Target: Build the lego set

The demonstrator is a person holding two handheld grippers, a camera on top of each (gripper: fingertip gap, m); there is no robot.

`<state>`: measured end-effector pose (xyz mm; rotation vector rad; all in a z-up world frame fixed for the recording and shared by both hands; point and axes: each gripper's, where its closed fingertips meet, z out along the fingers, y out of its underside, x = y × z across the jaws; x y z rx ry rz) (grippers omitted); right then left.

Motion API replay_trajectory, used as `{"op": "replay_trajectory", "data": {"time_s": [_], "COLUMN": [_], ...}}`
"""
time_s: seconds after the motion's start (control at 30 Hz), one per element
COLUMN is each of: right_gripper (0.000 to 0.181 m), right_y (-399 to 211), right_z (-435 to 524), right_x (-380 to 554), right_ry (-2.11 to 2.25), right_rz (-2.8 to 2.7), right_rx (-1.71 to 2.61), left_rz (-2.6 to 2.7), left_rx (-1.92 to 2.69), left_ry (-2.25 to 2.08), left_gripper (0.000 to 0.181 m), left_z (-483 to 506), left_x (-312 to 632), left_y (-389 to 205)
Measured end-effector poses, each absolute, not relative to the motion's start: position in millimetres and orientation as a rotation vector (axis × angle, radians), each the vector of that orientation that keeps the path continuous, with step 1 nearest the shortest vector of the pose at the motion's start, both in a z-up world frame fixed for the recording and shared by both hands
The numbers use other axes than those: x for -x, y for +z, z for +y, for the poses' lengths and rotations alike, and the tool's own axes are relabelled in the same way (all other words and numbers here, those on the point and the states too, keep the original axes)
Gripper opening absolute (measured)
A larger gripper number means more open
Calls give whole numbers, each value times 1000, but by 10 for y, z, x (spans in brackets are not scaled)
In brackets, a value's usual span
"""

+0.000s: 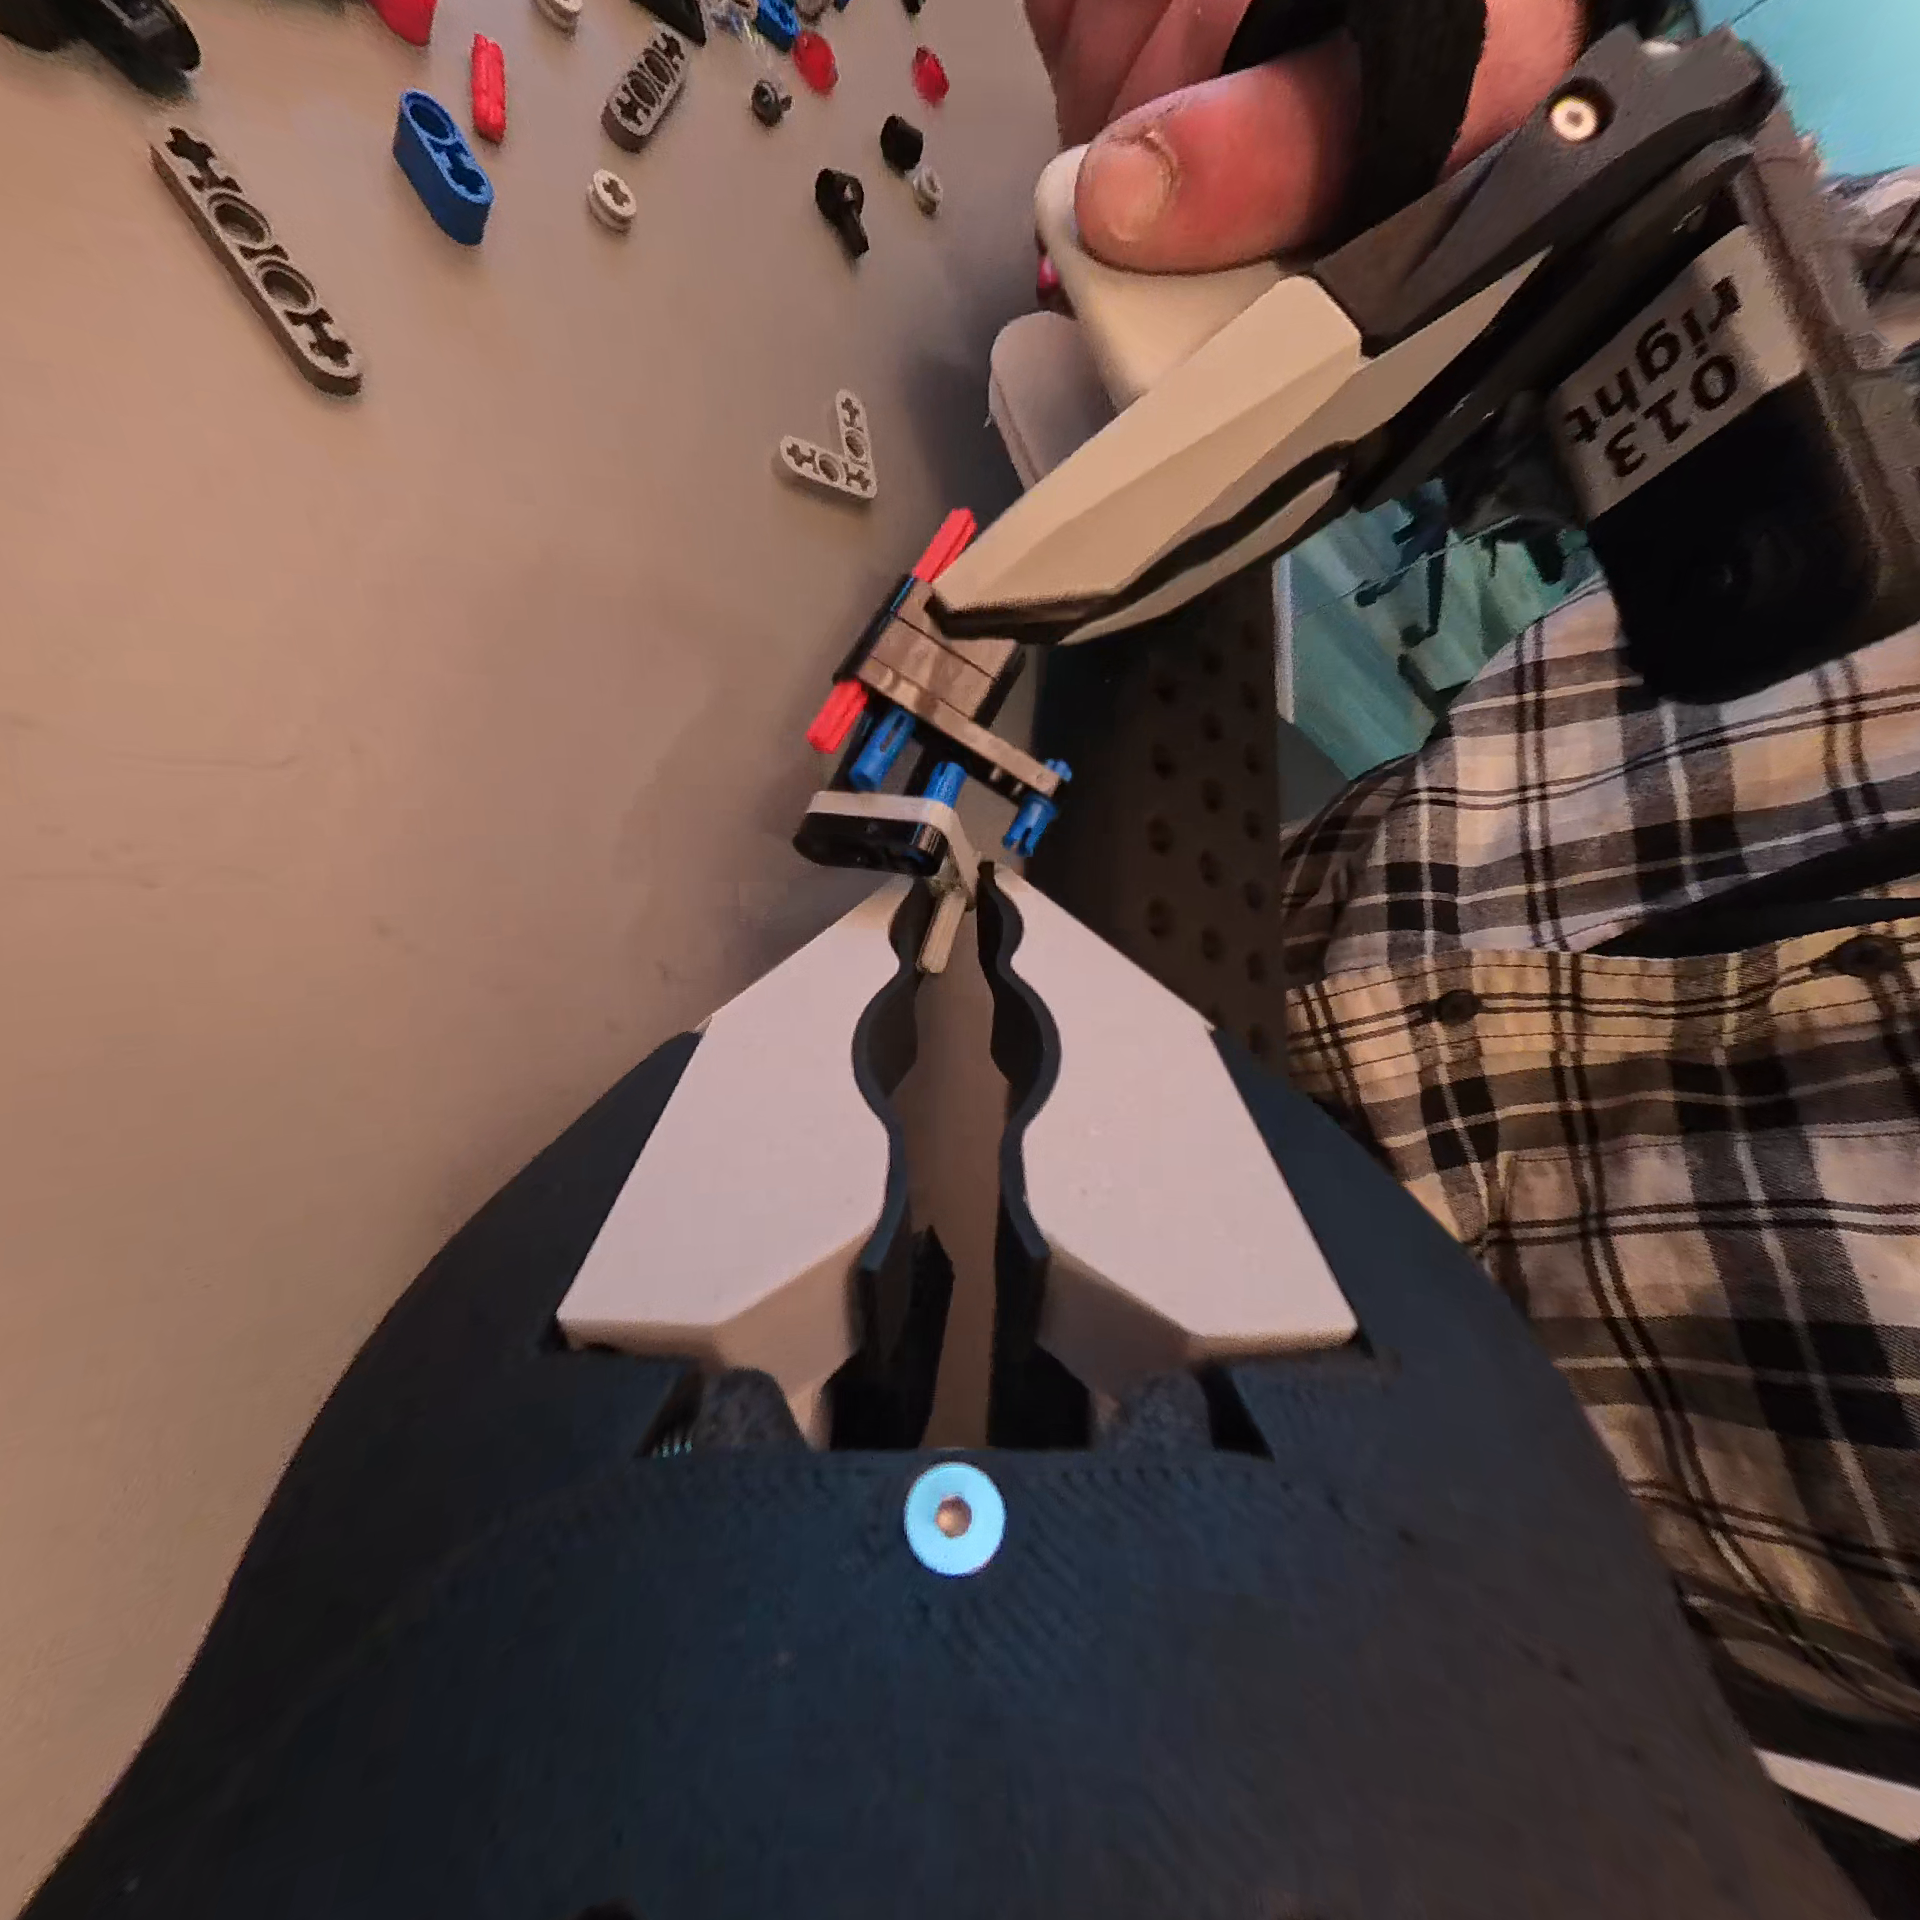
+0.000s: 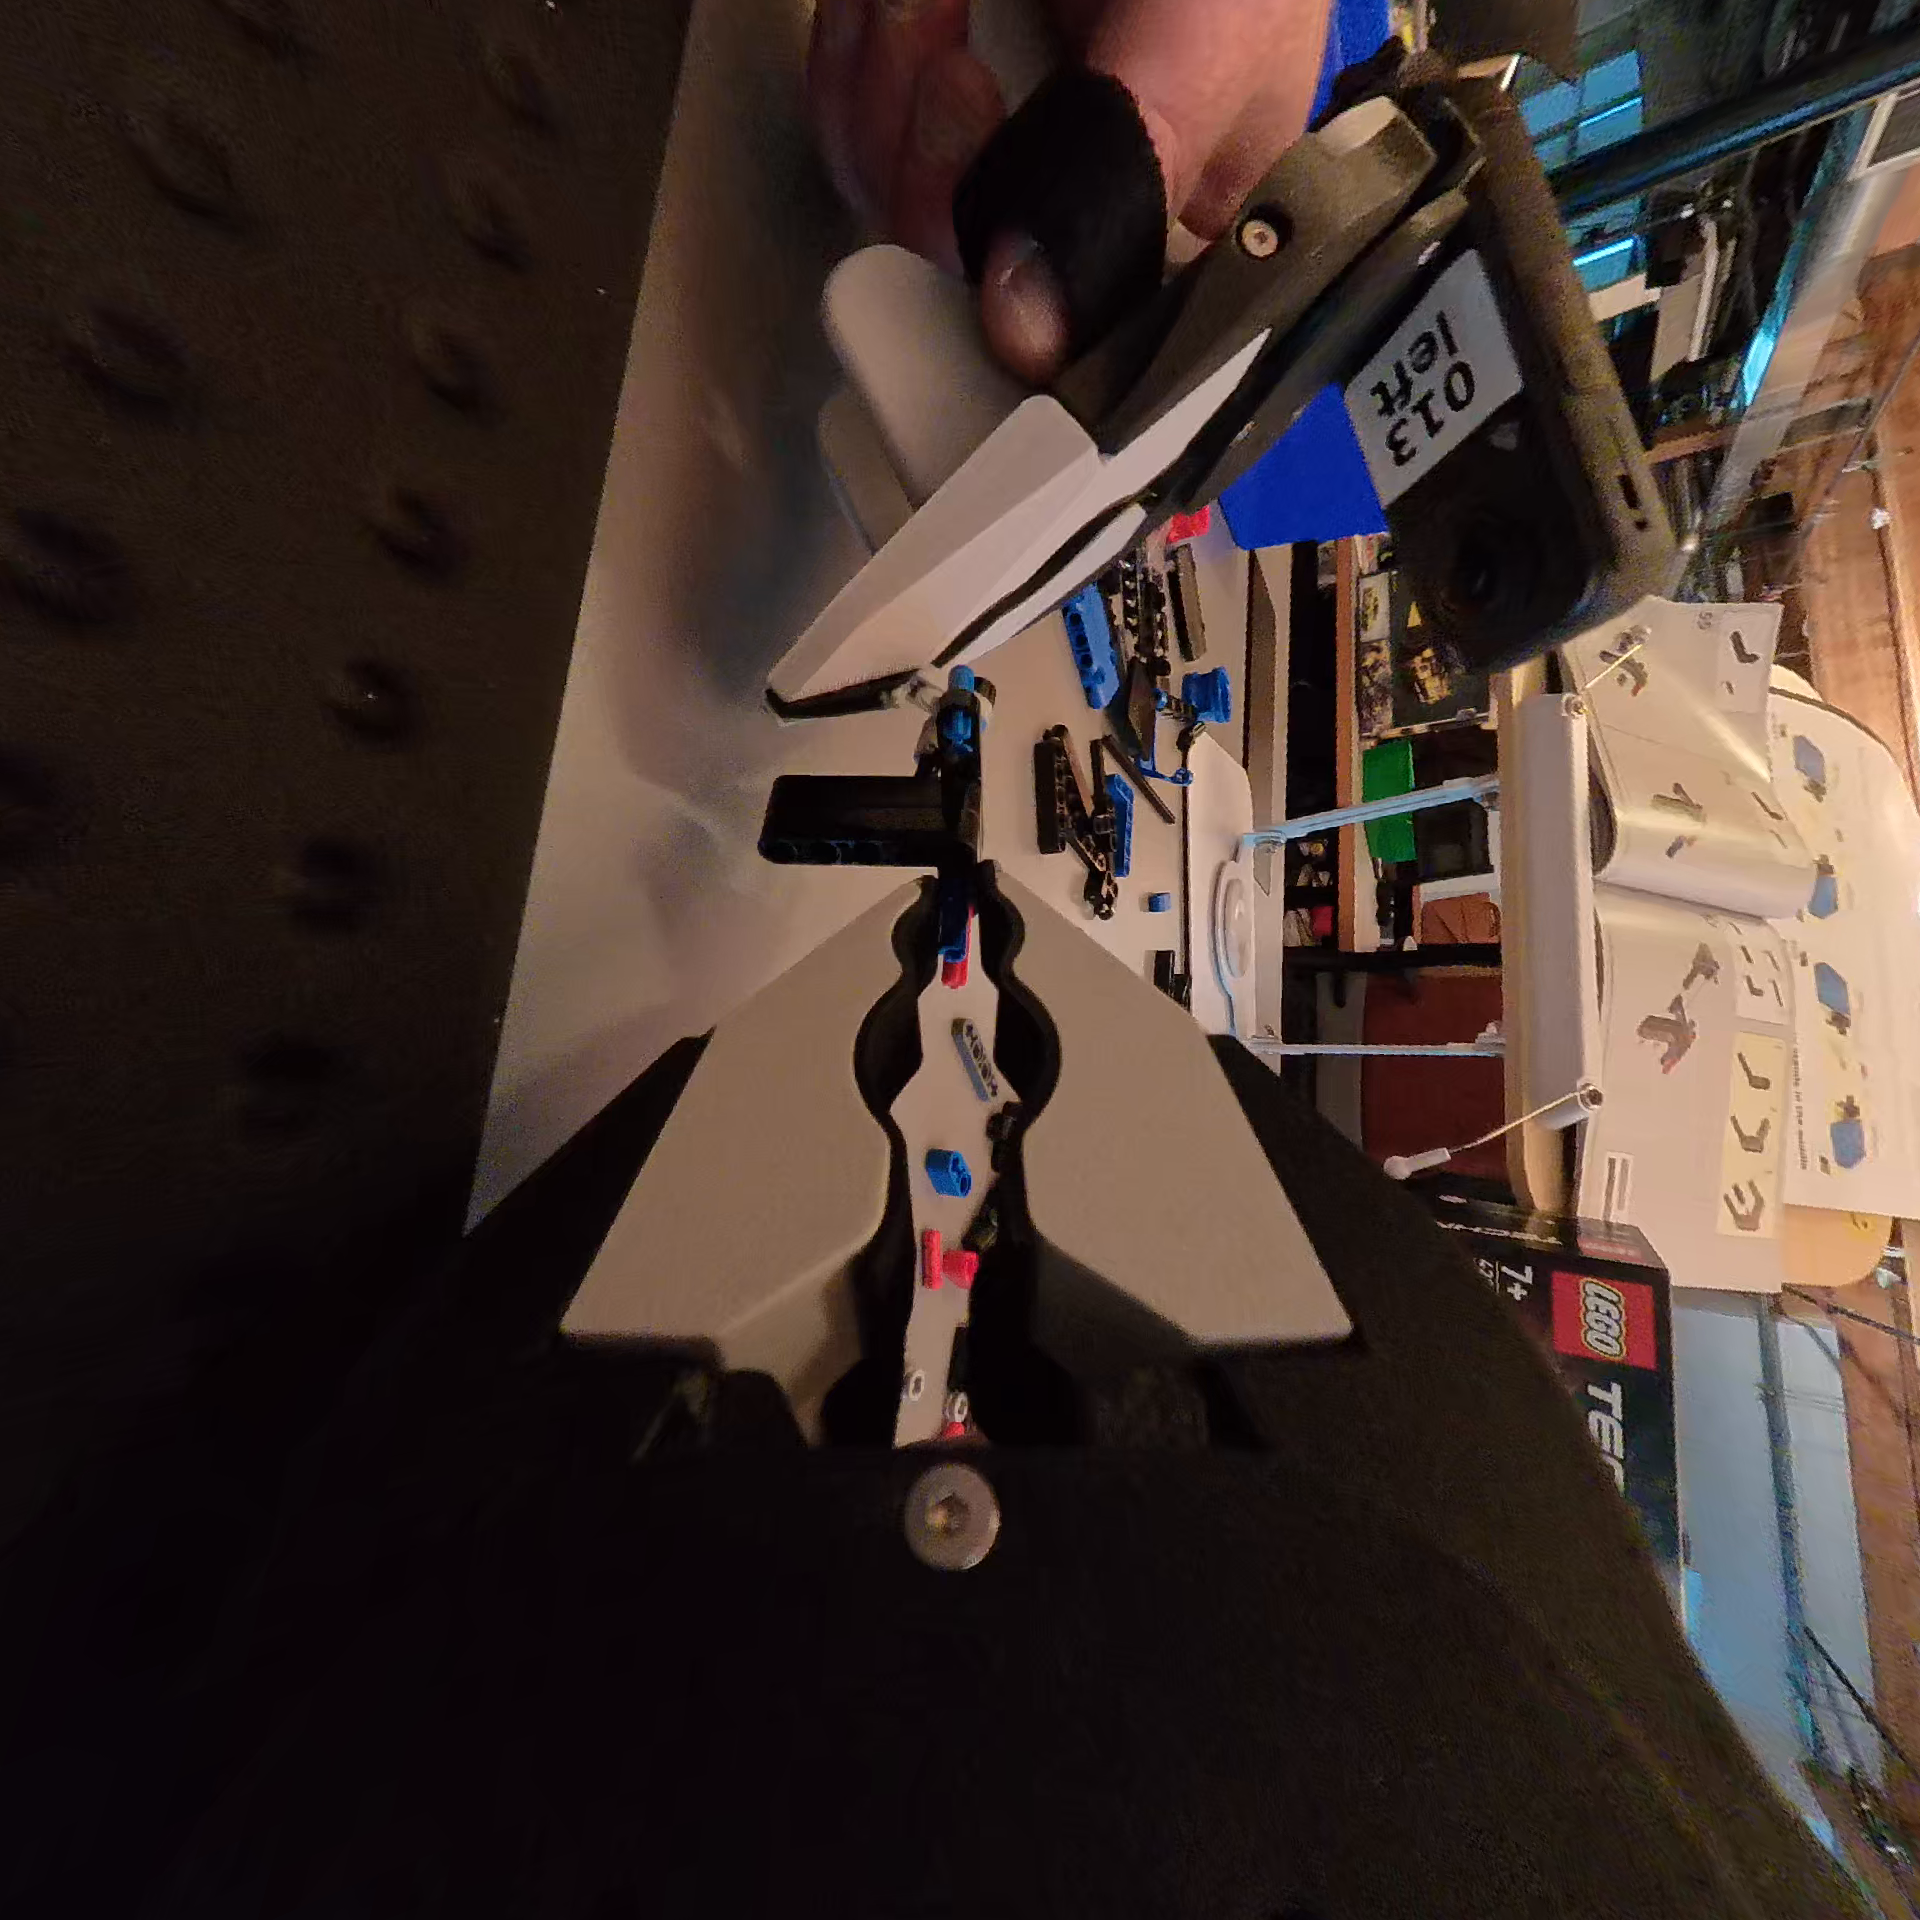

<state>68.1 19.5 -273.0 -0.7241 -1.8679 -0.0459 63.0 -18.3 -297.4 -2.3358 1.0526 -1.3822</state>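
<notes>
Grey tabletop [image 1: 520,727] fills the left wrist view, with a plaid shirt [image 1: 1610,1039] at three o'clock. Nearest the lens, the left gripper [image 1: 951,914] has its two fingers pinched on a light grey piece [image 1: 948,925] at the bottom of one small lego assembly [image 1: 914,748], held in the air above the table at the centre of the view. Just beyond, at one o'clock, the right gripper [image 1: 966,613] clamps the dark grey top of the same assembly, from which two red ends and at least three blue pins stick out. Farther off, at eleven o'clock, loose parts lie apart: one long grey beam [image 1: 255,260], one blue link [image 1: 442,166], one grey L-shaped piece [image 1: 836,452]. In the right wrist view, an open instruction booklet [image 2: 1704,935] and one lego box [image 2: 1600,1340] sit at three to four o'clock.
</notes>
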Motion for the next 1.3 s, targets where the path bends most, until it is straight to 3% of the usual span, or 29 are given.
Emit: {"op": "replay_trajectory", "data": {"time_s": [0.53,0.8,1.17,1.3], "right_gripper": [5,5,5,5], "right_y": [-2796,-2872,-2878,-2893], "right_z": [226,276,306,299], "right_x": [-684,-730,-768,-764], "right_ry": [-66,22,111,130], "right_rz": [-1874,-1901,-1895,-1901], "right_rx": [708,806,880,889], "left_rz": [1003,1015,1060,1005], "left_rx": [2353,2414,2412,2425], "left_ry": [-1536,-1353,-1144,-1318], "left_gripper": [6,10,43,56], "left_z": [-205,-133,-190,-300], "left_x": [-659,-575,-388,-401], "left_y": [-2976,-3080,-3007,-2938]}}
